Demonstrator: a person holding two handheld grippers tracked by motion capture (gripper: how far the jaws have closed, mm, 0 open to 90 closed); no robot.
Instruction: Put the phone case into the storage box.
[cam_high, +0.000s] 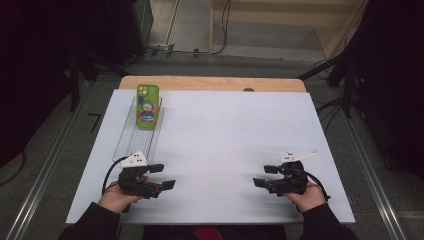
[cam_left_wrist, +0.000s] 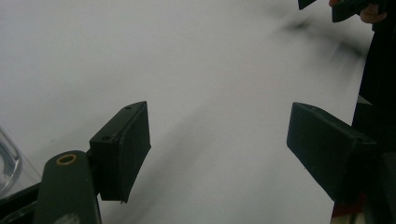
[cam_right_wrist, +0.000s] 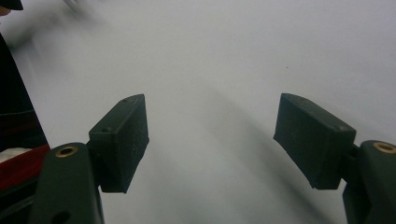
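A green phone (cam_high: 148, 106) with a cartoon clown on its back rests at the far end of a clear tray (cam_high: 131, 141) on the left of the white table (cam_high: 225, 130). My left gripper (cam_high: 162, 176) sits low over the table's near left, just in front of the tray, pointing right; its jaws stand apart with nothing between them (cam_left_wrist: 219, 126). At the near right, my right gripper (cam_high: 264, 176) points left towards the other one. It is open too, with bare white table between its jaws (cam_right_wrist: 210, 121).
A wooden strip (cam_high: 210, 82) runs along the table's far edge. The clear tray's corner (cam_left_wrist: 7, 163) shows beside my left jaw. Dark stands and cables flank the table on both sides.
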